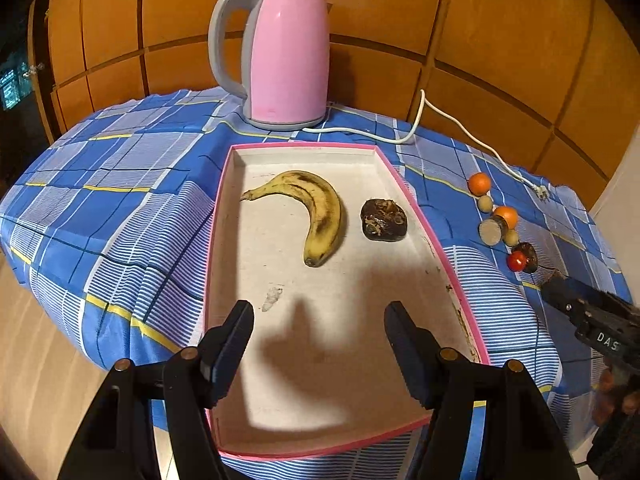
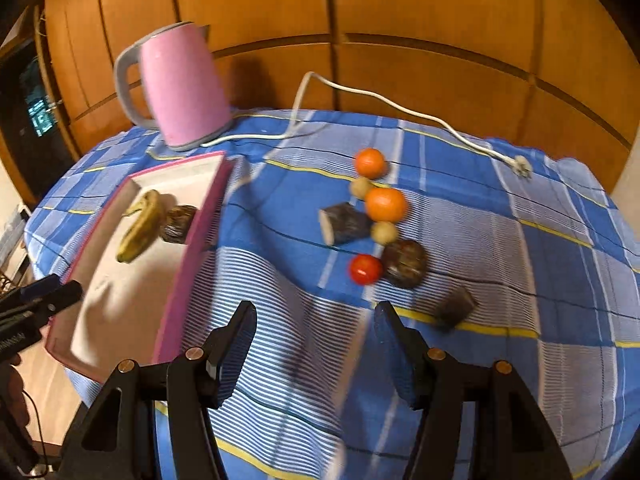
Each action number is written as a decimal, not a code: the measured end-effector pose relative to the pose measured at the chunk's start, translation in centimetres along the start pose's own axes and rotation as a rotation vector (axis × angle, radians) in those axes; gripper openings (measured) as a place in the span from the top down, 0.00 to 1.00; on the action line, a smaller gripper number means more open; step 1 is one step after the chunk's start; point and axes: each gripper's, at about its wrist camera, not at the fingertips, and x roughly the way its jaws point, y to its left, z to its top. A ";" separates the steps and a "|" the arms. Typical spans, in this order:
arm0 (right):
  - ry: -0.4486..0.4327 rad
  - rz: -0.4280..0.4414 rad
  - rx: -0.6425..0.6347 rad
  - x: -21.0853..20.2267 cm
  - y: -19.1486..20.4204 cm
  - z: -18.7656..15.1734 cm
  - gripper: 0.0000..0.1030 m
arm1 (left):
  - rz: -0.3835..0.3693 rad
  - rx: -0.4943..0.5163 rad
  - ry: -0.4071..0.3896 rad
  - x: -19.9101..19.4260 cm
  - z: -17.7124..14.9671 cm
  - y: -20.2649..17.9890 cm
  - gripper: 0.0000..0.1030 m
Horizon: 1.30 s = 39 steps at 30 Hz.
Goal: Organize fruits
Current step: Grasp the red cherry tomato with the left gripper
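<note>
left gripper (image 1: 319, 344) is hovering wide open and empty, bottom centre over the pink-rimmed tray (image 1: 416, 200). right gripper (image 2: 316, 344) is also gaping, holding nothing, over the blue cloth (image 2: 480, 240). banana (image 1: 310, 208) and a dark fruit (image 1: 383, 220) are sitting mid-tray. loose fruits (image 2: 380, 216) are lying clustered centre-right; pink kettle (image 1: 286, 60) is standing at top.

On the table (image 1: 120, 184), a tray (image 1: 304, 145) holds a banana (image 1: 320, 208), with a dark fruit (image 1: 383, 219) at its 3 o'clock. A kettle (image 1: 286, 60) stands at the tray's 12 o'clock; loose fruits (image 2: 384, 204) cluster at its 3 o'clock.
</note>
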 end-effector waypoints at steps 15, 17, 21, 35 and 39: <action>0.059 -0.121 0.128 0.1 -6.1 -3.0 0.40 | -0.064 0.083 0.021 0.2 0.8 -3.1 0.20; 0.059 -0.133 0.152 -0.1 -7.0 -3.3 0.40 | -0.092 0.093 0.026 0.3 1.0 -3.7 0.20; 0.061 -0.148 0.182 -0.3 -8.2 -4.0 0.40 | -0.139 0.103 0.055 0.5 1.6 -5.0 0.20; 0.063 -0.143 0.210 0.2 -9.5 -5.1 0.40 | -0.291 0.225 0.055 1.6 4.0 -10.8 0.31; 0.068 -0.137 0.212 0.5 -9.7 -5.4 0.40 | -0.335 0.220 0.076 2.8 5.3 -12.1 0.25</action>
